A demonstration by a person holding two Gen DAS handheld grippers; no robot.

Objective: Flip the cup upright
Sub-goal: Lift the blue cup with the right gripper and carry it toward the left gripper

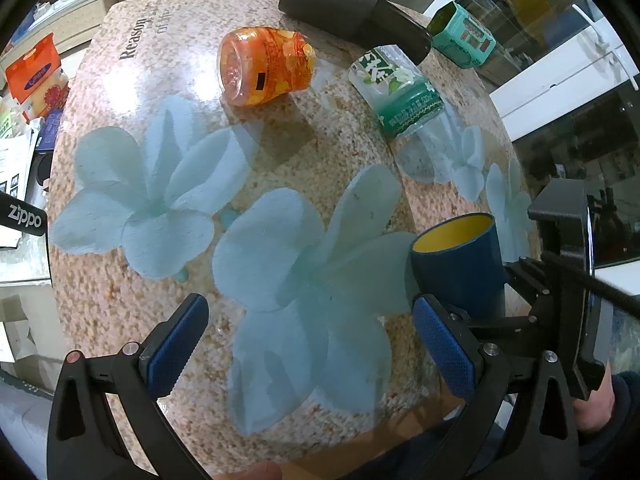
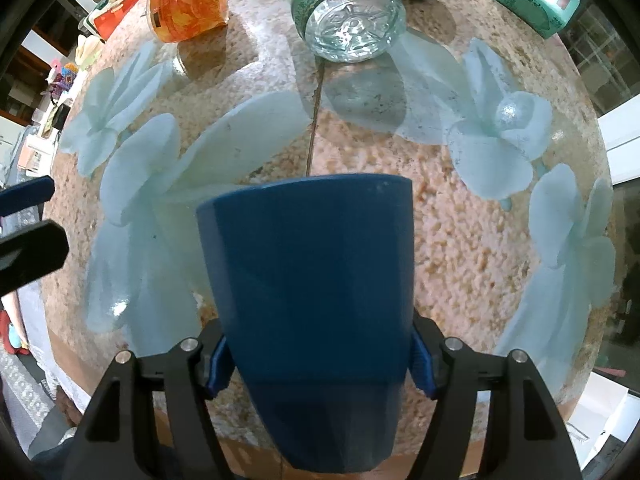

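Observation:
A dark blue cup point(image 2: 316, 304) with a yellow inside stands mouth up near the front right of the round table. In the left wrist view the cup point(image 1: 460, 264) shows its yellow interior, tilted slightly. My right gripper point(image 2: 320, 364) is shut on the cup's lower body, one blue pad on each side. My left gripper point(image 1: 308, 344) is open and empty, low over the table's front, left of the cup; its right pad is close beside the cup.
An orange jar point(image 1: 264, 66) and a green-labelled clear bottle point(image 1: 396, 92) lie on their sides at the back. A black cylinder point(image 1: 352, 8) and a teal box point(image 1: 464, 36) are behind them. The table point(image 1: 280, 152) has a pebble pattern with pale blue flowers.

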